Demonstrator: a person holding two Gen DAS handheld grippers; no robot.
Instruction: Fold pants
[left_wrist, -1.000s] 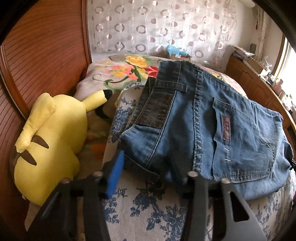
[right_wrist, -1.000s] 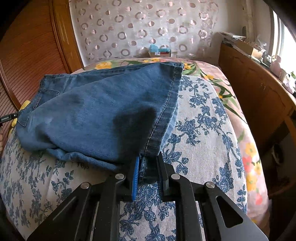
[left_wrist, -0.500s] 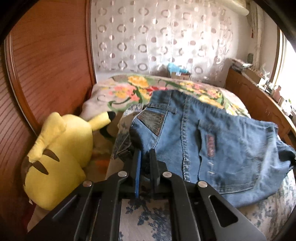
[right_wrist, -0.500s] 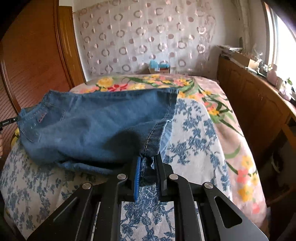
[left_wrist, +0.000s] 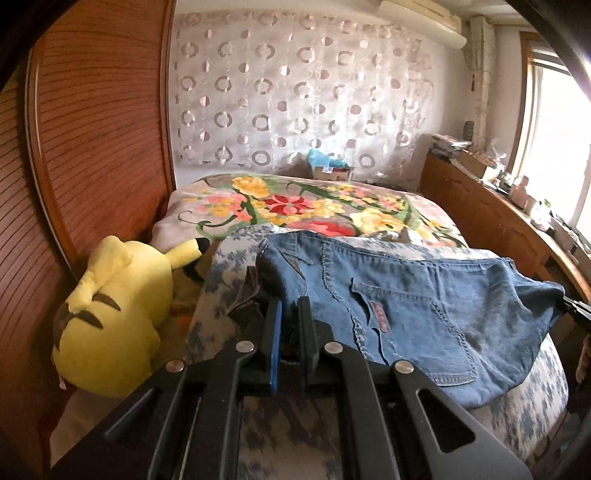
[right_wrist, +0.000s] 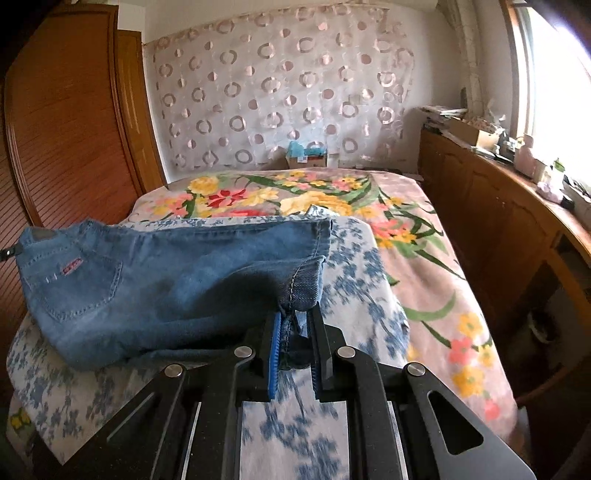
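Observation:
The blue denim pants (left_wrist: 424, 306) lie folded across a blue-flowered sheet (right_wrist: 354, 280) on the bed. My left gripper (left_wrist: 290, 314) is shut on the waistband corner of the pants, which is lifted off the bed. My right gripper (right_wrist: 295, 325) is shut on the hem end of the pants (right_wrist: 173, 280), also raised a little. The back pocket with its small red tag shows in both views. The far tip of the other gripper shows at each view's edge.
A yellow plush toy (left_wrist: 110, 314) lies at the bed's left side against a wooden slatted wall (left_wrist: 85, 147). A floral bedspread (right_wrist: 406, 236) covers the far bed. A wooden cabinet (right_wrist: 498, 221) with clutter runs along the right under the window.
My left gripper closed on the waistband corner. Both grippers have lifted and drawn back, raising the near edge of the pants off the sheet.

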